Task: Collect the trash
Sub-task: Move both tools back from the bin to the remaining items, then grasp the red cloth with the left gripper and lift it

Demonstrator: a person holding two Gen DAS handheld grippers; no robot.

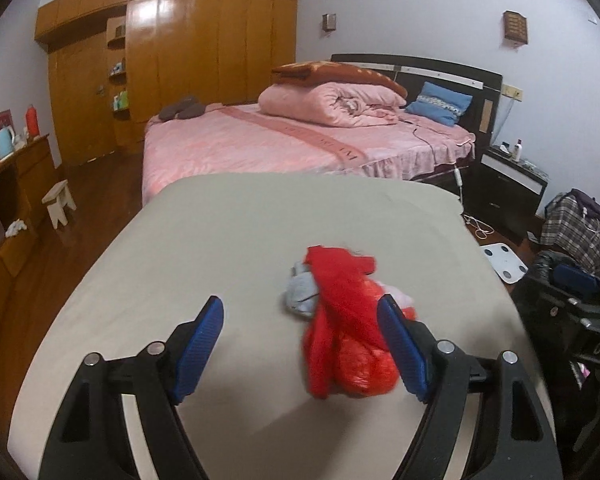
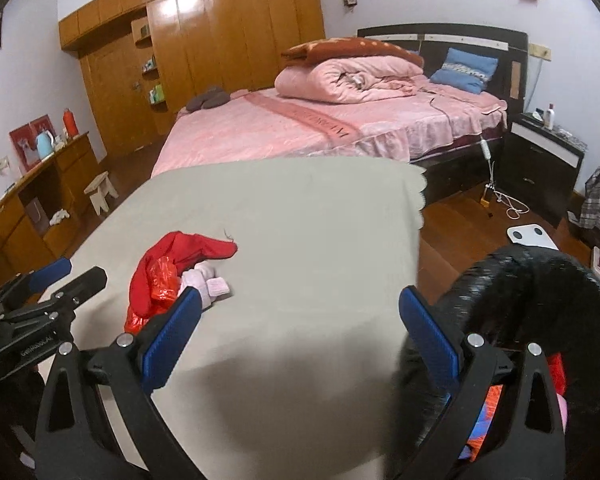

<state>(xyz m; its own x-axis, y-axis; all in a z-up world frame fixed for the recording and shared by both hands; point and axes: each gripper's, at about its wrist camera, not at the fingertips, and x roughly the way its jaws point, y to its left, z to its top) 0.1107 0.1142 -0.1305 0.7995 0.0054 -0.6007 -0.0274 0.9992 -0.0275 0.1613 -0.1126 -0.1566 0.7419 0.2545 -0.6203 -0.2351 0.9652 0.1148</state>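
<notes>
A pile of trash lies on the beige table (image 1: 220, 232): a red cloth (image 1: 340, 276), an orange-red plastic bag (image 1: 364, 364), a grey rag (image 1: 300, 292) and something pale pink (image 2: 208, 282). My left gripper (image 1: 302, 344) is open low over the table, with the red bag just inside its right finger (image 1: 404, 348). My right gripper (image 2: 300, 334) is open and empty over the table's near right part; the pile (image 2: 168, 276) lies by its left finger. A black trash bag (image 2: 540, 288) gapes at the table's right edge, with colourful trash inside.
A pink bed (image 1: 260, 140) stands beyond the table, a wooden wardrobe (image 1: 200, 48) behind it. A black nightstand (image 1: 508, 184), a white scale (image 1: 504, 262) and a plaid bag (image 1: 576, 232) are on the right. A wooden desk (image 1: 16, 184) and a stool (image 1: 58, 204) stand left.
</notes>
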